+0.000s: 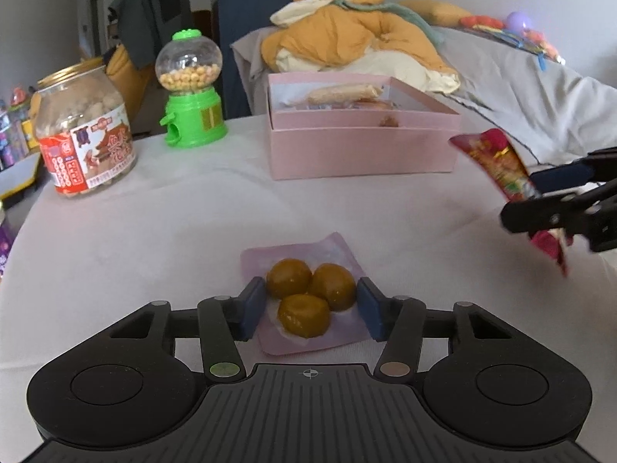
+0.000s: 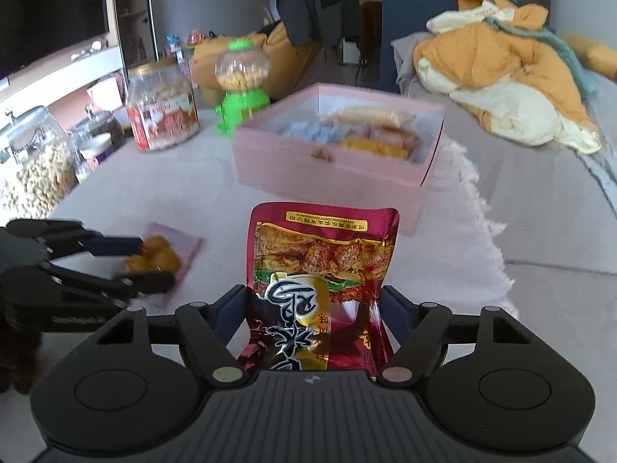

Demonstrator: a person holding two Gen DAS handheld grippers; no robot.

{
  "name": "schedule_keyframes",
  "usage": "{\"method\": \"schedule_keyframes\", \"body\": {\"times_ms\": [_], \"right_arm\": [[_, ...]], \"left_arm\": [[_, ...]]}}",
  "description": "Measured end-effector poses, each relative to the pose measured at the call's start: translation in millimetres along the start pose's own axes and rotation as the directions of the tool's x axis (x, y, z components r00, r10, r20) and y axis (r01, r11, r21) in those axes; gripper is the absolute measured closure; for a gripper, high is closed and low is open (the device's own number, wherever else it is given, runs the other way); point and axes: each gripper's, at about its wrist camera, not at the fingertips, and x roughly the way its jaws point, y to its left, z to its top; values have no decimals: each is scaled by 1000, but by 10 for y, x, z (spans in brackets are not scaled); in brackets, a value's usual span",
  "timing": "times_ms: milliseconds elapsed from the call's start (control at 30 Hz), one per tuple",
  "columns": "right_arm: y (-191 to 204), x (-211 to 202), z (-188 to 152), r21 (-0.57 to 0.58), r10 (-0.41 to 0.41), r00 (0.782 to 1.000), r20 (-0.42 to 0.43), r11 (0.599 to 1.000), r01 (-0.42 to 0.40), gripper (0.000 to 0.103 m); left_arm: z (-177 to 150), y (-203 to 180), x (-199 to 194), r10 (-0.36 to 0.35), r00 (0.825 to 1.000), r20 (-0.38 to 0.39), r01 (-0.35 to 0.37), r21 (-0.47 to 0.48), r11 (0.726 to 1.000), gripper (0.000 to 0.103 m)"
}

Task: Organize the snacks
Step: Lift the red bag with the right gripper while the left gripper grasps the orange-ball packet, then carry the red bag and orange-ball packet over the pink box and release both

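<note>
A clear pouch of three amber balls (image 1: 310,296) lies on the white tablecloth, with my left gripper (image 1: 311,308) around it, its blue pads at both sides of the balls. The same pouch (image 2: 158,258) and left gripper (image 2: 152,264) show at the left of the right wrist view. My right gripper (image 2: 314,318) is shut on a red snack packet (image 2: 322,266) and holds it above the table; it shows at the right of the left wrist view (image 1: 513,177). An open pink box (image 1: 362,142) with several snacks inside stands beyond, also seen in the right wrist view (image 2: 327,171).
A plastic snack jar (image 1: 83,135) and a green candy dispenser (image 1: 191,88) stand at the table's back left. Glass jars of nuts (image 2: 32,166) stand off the left edge. A sofa with an orange jacket (image 1: 347,34) lies behind the box.
</note>
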Motion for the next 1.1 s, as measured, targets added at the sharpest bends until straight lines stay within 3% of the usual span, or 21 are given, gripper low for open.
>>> {"method": "schedule_keyframes", "body": {"times_ms": [533, 667, 833, 967, 1000, 1100], "right_arm": [[44, -180, -16, -26, -27, 1000, -1, 999, 27, 28], [59, -242, 12, -26, -18, 1000, 19, 999, 19, 28], [29, -338, 41, -18, -8, 999, 49, 1000, 9, 28], [25, -339, 77, -31, 6, 998, 60, 1000, -5, 28], [26, -332, 82, -35, 6, 998, 64, 999, -3, 28], [-1, -293, 83, -26, 12, 998, 67, 1000, -11, 28]], "left_arm": [[-66, 97, -297, -51, 994, 97, 60, -91, 994, 47], [53, 59, -527, -64, 981, 185, 83, -98, 992, 47], [612, 22, -775, -100, 937, 334, 132, -74, 988, 47], [1396, 42, -496, -141, 885, 444, 207, -103, 973, 46], [1556, 73, -304, -157, 884, 441, 239, -138, 961, 46], [1770, 164, 307, -168, 926, 338, 269, -278, 922, 46]]}}
